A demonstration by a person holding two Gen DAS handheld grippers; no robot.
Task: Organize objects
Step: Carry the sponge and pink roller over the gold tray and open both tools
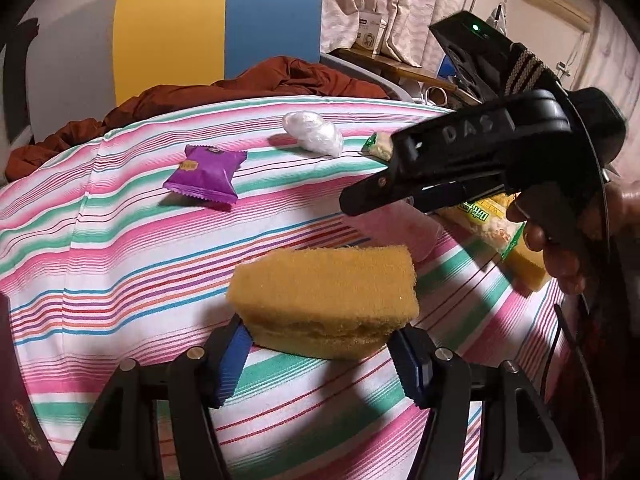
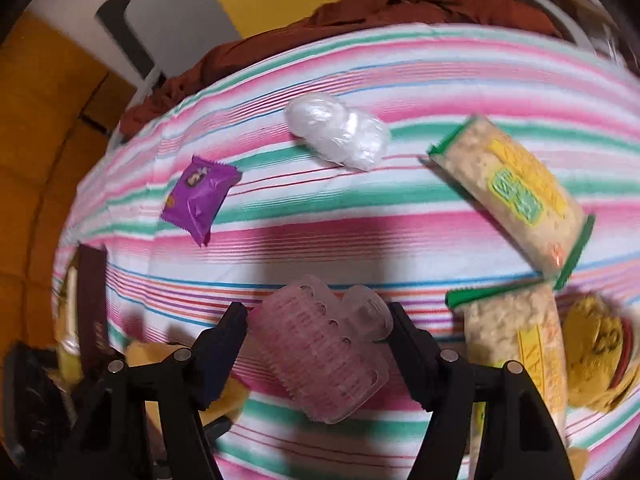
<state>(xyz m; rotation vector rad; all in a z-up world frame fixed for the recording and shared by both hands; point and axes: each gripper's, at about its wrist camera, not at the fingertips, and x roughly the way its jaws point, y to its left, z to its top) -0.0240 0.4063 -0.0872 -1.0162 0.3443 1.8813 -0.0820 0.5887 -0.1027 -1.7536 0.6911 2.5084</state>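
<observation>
My left gripper (image 1: 320,350) is shut on a yellow sponge (image 1: 326,300) and holds it above the striped cloth (image 1: 120,280). My right gripper (image 2: 316,354) is shut on a pink plastic hair roller (image 2: 320,352); it shows from the side in the left wrist view (image 1: 360,196), just above the cloth. On the cloth lie a purple snack packet (image 1: 206,174) (image 2: 200,198), a white plastic wad (image 1: 314,132) (image 2: 338,136) and two green-edged rice cracker packets (image 2: 516,192) (image 2: 516,344). A yellow sponge piece (image 1: 528,268) lies under the right hand.
A rust-brown cloth (image 1: 260,80) is heaped at the far edge. A yellow-and-blue panel (image 1: 216,28) stands behind. A dark brown box (image 2: 92,300) sits at the left edge. A yellow burger-like toy (image 2: 600,348) lies at the right. Curtains and a shelf are at the back right.
</observation>
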